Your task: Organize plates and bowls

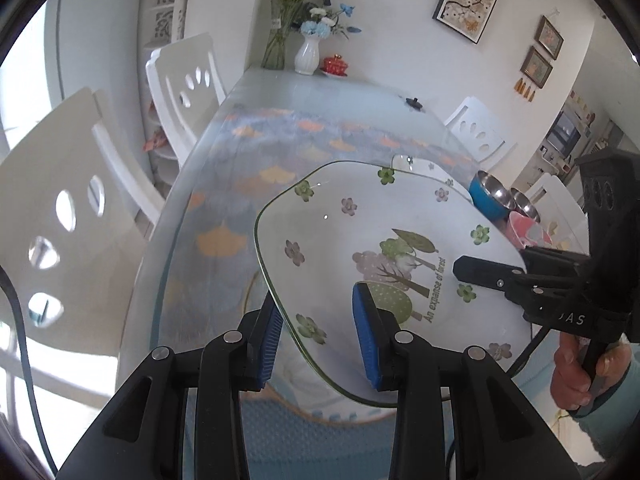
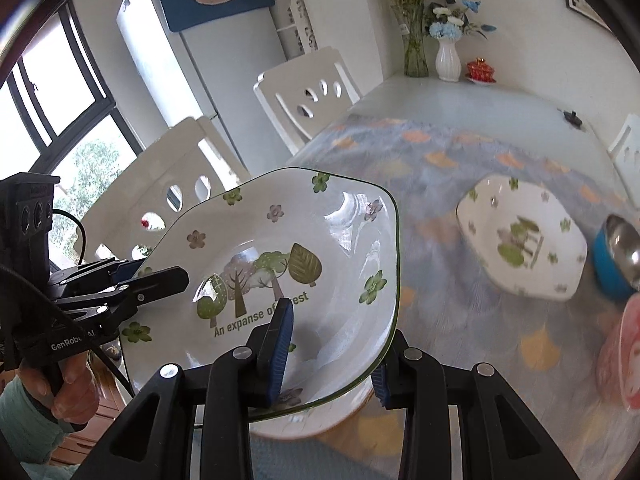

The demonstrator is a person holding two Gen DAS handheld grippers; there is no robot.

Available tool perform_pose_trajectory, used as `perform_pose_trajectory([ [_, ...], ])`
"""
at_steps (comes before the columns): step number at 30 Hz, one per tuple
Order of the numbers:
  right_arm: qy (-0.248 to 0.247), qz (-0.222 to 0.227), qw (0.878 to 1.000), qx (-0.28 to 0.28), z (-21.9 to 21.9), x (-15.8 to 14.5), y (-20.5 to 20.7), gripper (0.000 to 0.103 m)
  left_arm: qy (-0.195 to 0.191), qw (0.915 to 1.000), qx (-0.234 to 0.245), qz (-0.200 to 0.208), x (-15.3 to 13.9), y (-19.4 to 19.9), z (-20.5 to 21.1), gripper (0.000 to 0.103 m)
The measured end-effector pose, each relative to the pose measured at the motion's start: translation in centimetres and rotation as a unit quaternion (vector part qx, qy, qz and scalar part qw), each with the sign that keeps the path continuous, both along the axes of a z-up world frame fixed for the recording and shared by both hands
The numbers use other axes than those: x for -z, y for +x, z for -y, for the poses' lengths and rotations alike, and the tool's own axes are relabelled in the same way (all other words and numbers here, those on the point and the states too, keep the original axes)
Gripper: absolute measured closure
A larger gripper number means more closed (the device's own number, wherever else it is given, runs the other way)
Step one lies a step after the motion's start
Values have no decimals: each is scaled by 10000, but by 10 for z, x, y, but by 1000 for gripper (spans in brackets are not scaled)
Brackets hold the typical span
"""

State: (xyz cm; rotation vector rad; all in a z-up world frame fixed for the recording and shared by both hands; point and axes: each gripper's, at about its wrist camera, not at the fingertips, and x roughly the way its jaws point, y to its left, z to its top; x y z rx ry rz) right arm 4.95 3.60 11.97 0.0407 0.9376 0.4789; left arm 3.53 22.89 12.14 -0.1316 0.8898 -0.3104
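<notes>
Two hand-held grippers pinch one white ceramic plate with a green rim and printed trees point(image 2: 304, 264), lifted above the glass-topped table with a leaf-patterned cloth point(image 2: 472, 168) and tilted. In the right wrist view, the right gripper point(image 2: 332, 350) grips the plate's rim at 5 o'clock, one blue pad point(image 2: 280, 336) on the inner face and the other under the rim. The left gripper point(image 2: 160, 276) comes in from 9 o'clock and pinches the opposite rim. In the left wrist view, the left gripper point(image 1: 320, 340) has its blue pads on each side of the plate's point(image 1: 360, 232) near rim, closed on it.

A second white plate with the same tree print point(image 2: 520, 240) lies on the table at 3 o'clock, well apart. Beside it, at the right edge, stand a blue bowl with a steel inside point(image 2: 616, 260) and a pink bowl point(image 2: 620, 352). A white vase with blue flowers point(image 2: 448, 56) stands at the far end, at 1 o'clock.
</notes>
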Motion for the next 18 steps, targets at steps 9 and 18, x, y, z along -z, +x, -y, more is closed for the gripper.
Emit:
perform_pose_trajectory([
  [9, 38, -230, 9997, 59, -1, 19, -20, 70, 192, 9997, 106, -125, 15, -22, 2, 71],
  [18, -102, -619, 9980, -23, -7, 51, -20, 70, 99, 9989, 8, -456, 46, -27, -3, 71],
])
